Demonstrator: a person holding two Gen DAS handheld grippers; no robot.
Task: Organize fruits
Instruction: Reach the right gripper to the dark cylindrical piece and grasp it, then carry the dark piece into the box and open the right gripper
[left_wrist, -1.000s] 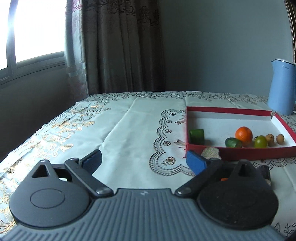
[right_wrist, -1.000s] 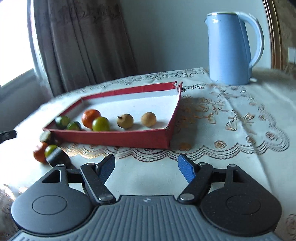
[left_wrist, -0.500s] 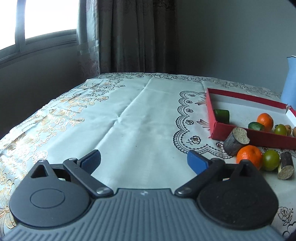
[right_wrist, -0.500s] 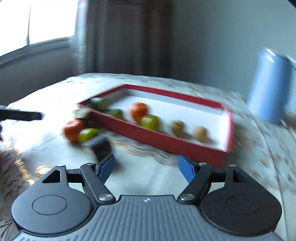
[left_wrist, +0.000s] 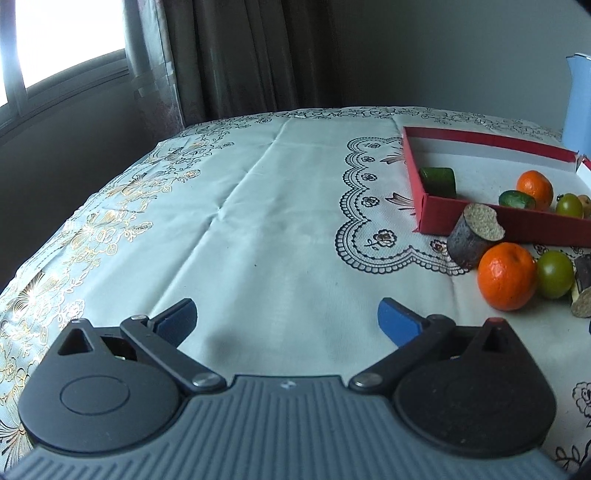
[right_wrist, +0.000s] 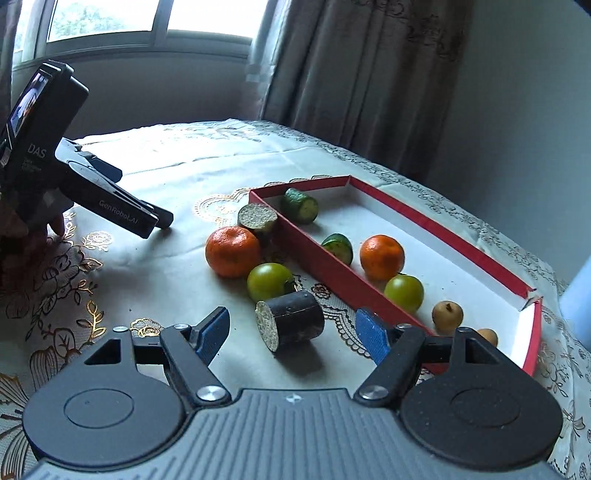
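While six pieces sit in the red tray (right_wrist: 436, 225), four wait outside near the right gripper (right_wrist: 291, 332), both grippers spread wide, holding nothing.

Table under pale embroidered tablecloth (left_wrist: 280, 229). On cloth: red shallow box (right_wrist: 439, 225); beside it an orange (right_wrist: 232, 251), green fruit (right_wrist: 269, 281), two dark cut cylinders (right_wrist: 291, 324) (right_wrist: 257, 218). Blue kettle (left_wrist: 578, 107) stood behind box.
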